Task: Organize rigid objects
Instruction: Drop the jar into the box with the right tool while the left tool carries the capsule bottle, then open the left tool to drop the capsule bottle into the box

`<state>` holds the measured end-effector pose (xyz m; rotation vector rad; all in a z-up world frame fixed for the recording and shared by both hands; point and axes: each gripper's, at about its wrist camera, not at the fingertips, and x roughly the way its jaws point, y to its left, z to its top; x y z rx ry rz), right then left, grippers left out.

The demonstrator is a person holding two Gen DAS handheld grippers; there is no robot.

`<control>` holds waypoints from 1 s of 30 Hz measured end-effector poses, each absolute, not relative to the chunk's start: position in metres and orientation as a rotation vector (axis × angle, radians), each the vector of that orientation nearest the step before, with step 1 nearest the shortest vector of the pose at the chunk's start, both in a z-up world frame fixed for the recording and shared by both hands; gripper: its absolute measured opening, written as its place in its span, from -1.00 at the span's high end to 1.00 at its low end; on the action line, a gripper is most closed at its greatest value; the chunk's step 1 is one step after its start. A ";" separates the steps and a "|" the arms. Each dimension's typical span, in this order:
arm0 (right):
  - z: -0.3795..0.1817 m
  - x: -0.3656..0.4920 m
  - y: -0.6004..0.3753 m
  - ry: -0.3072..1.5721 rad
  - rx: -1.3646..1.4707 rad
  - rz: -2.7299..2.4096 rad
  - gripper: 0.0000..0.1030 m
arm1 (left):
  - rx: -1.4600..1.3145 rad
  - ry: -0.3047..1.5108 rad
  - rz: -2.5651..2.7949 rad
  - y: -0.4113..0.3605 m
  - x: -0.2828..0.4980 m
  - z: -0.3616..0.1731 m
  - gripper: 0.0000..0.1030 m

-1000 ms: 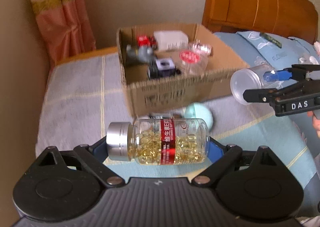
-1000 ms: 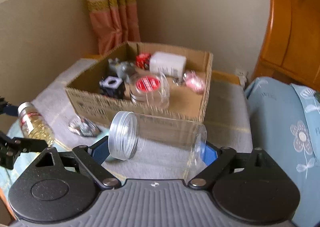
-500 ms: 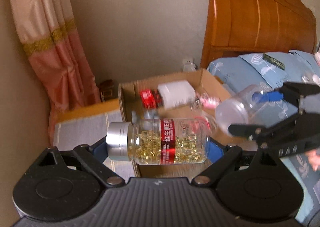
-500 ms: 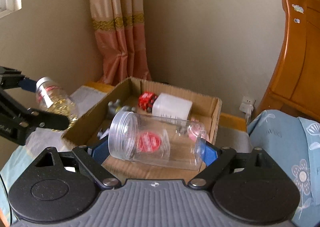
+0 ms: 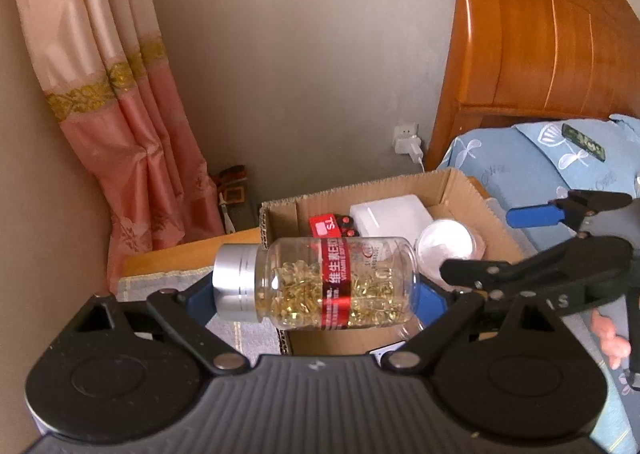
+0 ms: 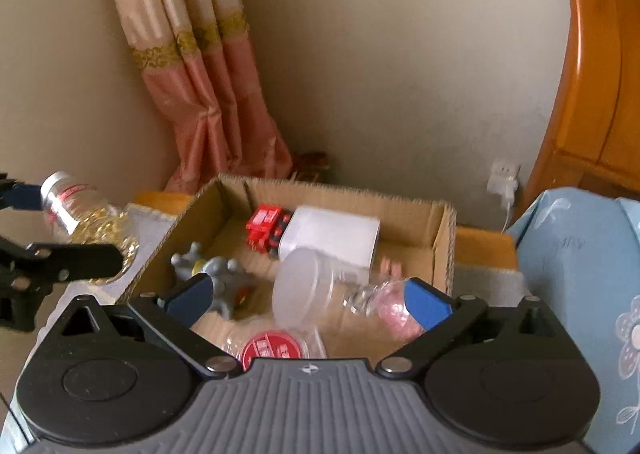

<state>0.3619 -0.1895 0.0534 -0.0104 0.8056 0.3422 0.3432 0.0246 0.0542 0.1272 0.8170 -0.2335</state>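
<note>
The right gripper (image 6: 308,294), jaws spread, releases the clear jar (image 6: 320,290) into the cardboard box (image 6: 442,246); the left gripper (image 5: 316,290) (pinching the capsule bottle (image 5: 320,286)) probably goes next.

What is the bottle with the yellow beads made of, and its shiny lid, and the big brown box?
The pill bottle looks like clear glossy plastic, maybe glass: you see the golden capsules through its wall. Its cap looks like brushed metal, silvery with fine rings, though it may be metal-coated plastic. The box is corrugated cardboard, matte brown with a wavy cut edge.
</note>
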 end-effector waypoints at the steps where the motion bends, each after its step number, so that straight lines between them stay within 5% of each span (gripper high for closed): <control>1: 0.051 0.358 -0.189 0.806 -0.015 0.331 -1.00 | 0.129 0.822 -0.235 0.024 0.345 0.052 -0.82; 30: 0.036 0.253 -0.201 0.806 0.029 0.184 -1.00 | 0.147 0.840 -0.240 -0.005 0.379 0.040 -0.87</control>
